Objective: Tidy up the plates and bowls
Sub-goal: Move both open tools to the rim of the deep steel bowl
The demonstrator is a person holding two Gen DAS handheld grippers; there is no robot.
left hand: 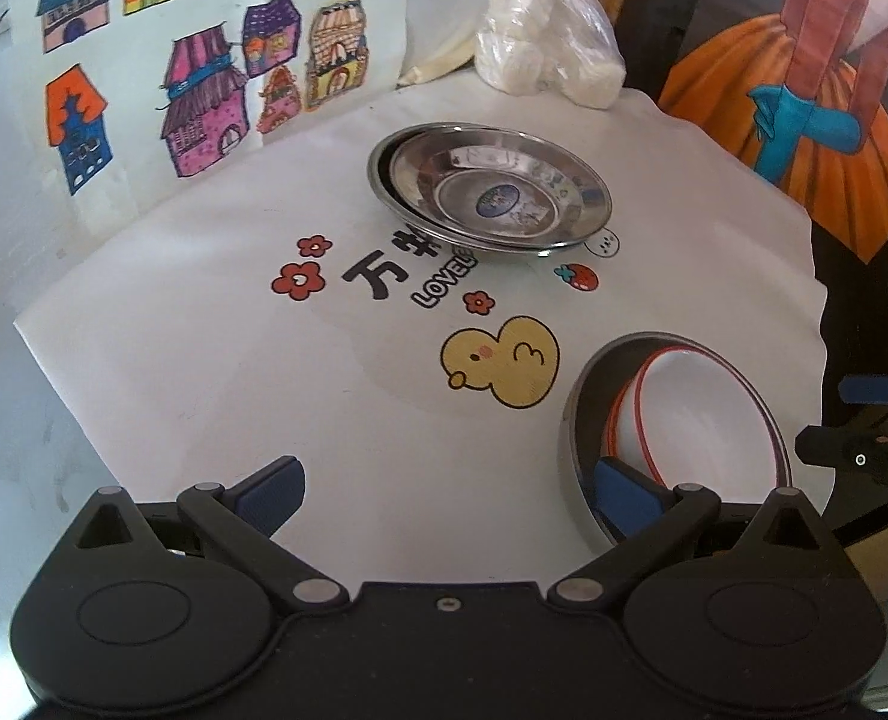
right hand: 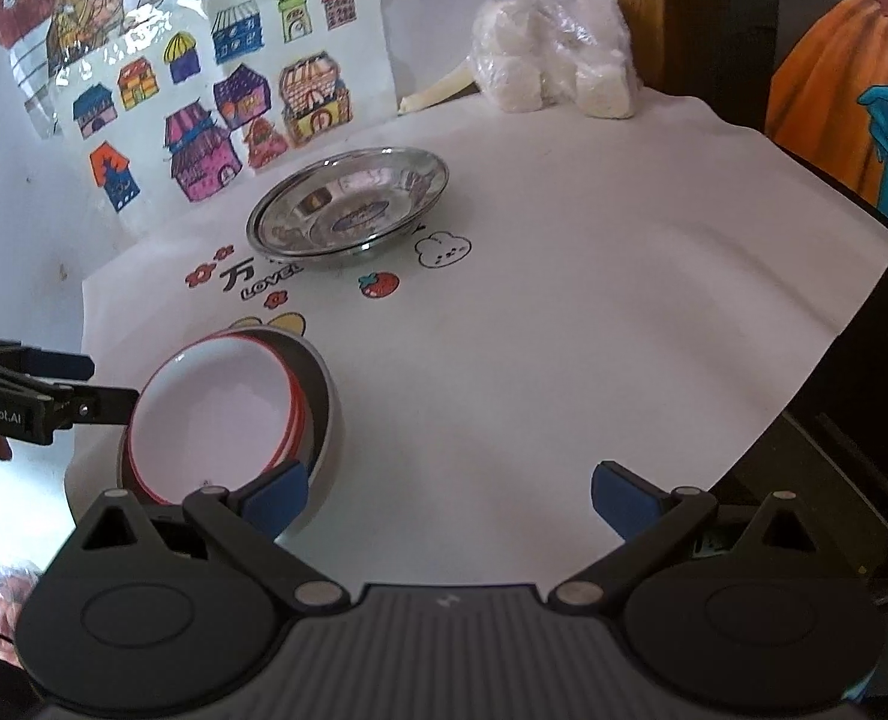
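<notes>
Left claw [left hand: 450, 492] spread wide, one pad inside grey bowl [left hand: 570, 438] holding nested white red-rimmed bowls [left hand: 696, 408]. Right claw [right hand: 450, 495] spread, empty, just beside grey bowl. Stacked steel plates [left hand: 492, 189] beyond grey bowl on counter [left hand: 204, 372].

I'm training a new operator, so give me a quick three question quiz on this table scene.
1. True or false: both grippers are open.
2. What sits inside the grey bowl? A) red-rimmed white bowls B) a spoon C) nothing
3. What lies behind the steel plates, near the wall?

Key:
1. True: the left gripper and right gripper hold nothing.
2. A: white bowls, nested.
3. A clear plastic bag of white blocks.
</notes>
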